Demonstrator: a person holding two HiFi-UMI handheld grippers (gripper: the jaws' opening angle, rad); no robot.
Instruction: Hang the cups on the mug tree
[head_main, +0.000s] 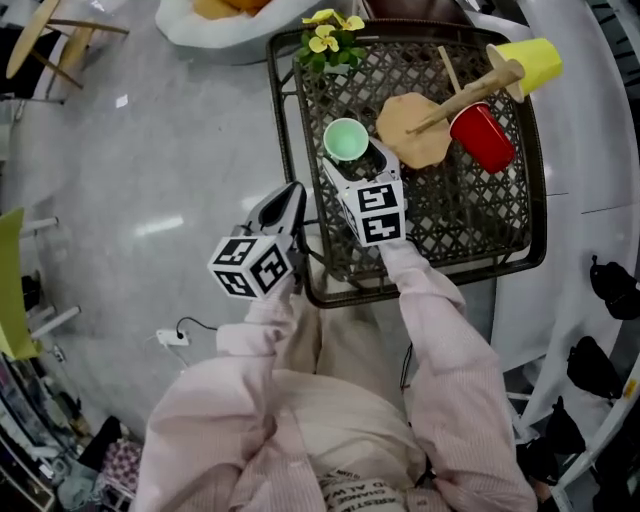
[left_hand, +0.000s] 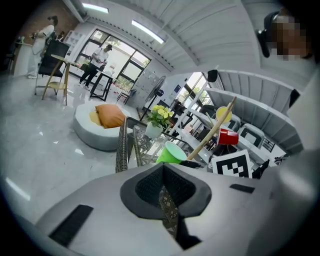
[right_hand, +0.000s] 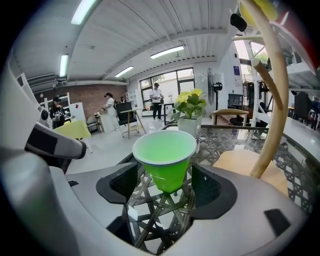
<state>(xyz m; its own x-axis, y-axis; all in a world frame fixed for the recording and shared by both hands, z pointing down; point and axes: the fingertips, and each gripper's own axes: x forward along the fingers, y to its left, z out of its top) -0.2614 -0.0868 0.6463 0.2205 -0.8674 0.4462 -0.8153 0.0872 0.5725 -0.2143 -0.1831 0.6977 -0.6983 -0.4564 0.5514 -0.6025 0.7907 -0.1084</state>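
"Could any writing be read?"

"None. The left gripper's cube (head_main: 252, 266) and the right gripper's cube (head_main: 374, 211) bore only black-and-white square patterns. The print on the person's shirt hem (head_main: 355, 492) was too small to make out."

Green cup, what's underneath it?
The green cup stands on the woven table top, between the open jaws of the right gripper. The cup hides the patch right beneath its base.

Green cup (head_main: 346, 139) upright at right gripper (head_main: 356, 163) tip.
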